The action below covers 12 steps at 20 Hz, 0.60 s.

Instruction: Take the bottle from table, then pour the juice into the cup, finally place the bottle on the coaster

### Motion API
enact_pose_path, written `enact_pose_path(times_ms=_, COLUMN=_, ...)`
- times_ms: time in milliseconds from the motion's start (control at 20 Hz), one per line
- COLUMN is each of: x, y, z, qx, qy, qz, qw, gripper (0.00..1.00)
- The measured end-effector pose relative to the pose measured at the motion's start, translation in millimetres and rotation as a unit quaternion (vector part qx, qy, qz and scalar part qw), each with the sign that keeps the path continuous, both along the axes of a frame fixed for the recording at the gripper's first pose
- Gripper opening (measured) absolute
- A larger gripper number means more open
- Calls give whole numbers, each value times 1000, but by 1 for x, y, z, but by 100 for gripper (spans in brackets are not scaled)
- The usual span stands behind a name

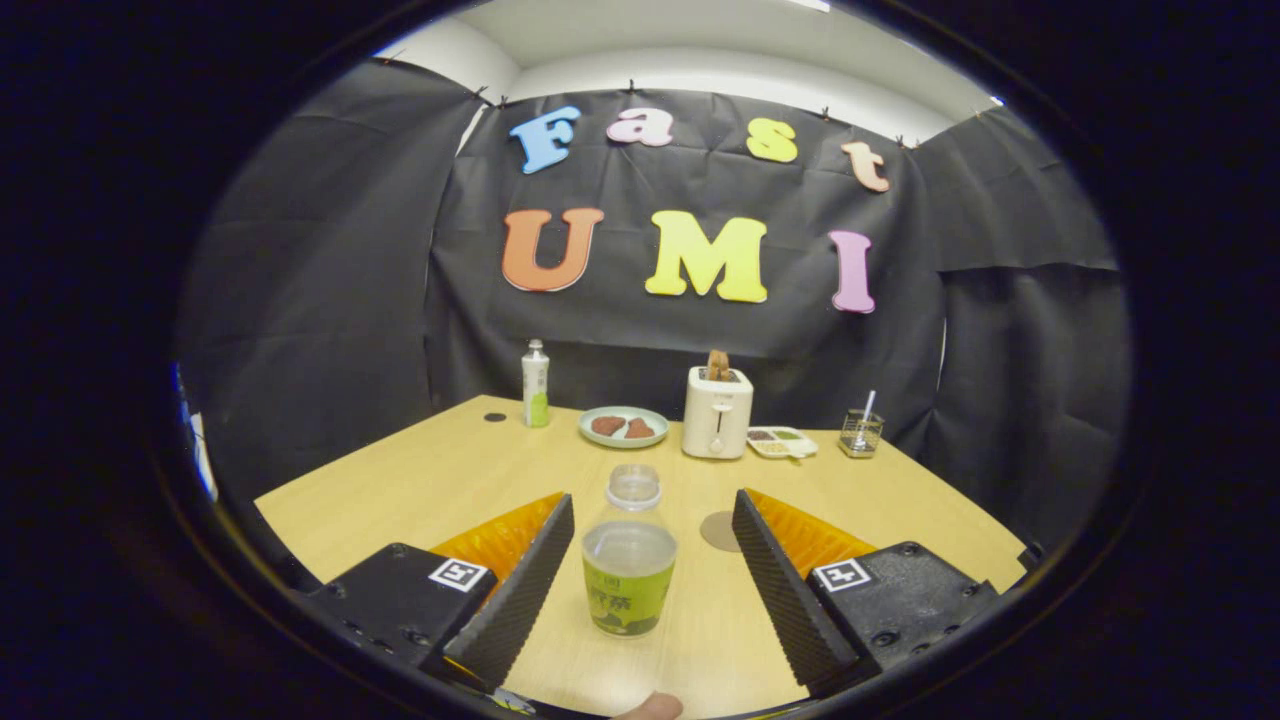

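A clear bottle with a green label and pale juice inside stands upright on the wooden table. It is between the two fingers of my gripper, which is open. The left finger is close beside the bottle; the right finger is a clear gap away from it. A round brown coaster lies flat just ahead of the right finger, partly hidden by it. A small glass cup with a stick in it stands far beyond, at the table's back right.
Along the back of the table stand a white-and-green bottle, a green plate with brown food, a white toaster and a small tray. A fingertip shows at the near edge.
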<state>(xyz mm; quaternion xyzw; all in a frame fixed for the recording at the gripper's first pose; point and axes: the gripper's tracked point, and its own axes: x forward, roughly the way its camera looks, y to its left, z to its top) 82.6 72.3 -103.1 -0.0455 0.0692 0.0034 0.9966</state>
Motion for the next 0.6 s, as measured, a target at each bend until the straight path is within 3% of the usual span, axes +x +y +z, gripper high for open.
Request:
enact_pose_path(times_ms=200, x=11, y=4, z=-19, qx=19, qy=9, qz=-3, qw=1000, gripper=100)
enact_pose_path(times_ms=600, x=31, y=3, z=-52, qx=-6, qy=21, qz=-28, qw=999, gripper=100)
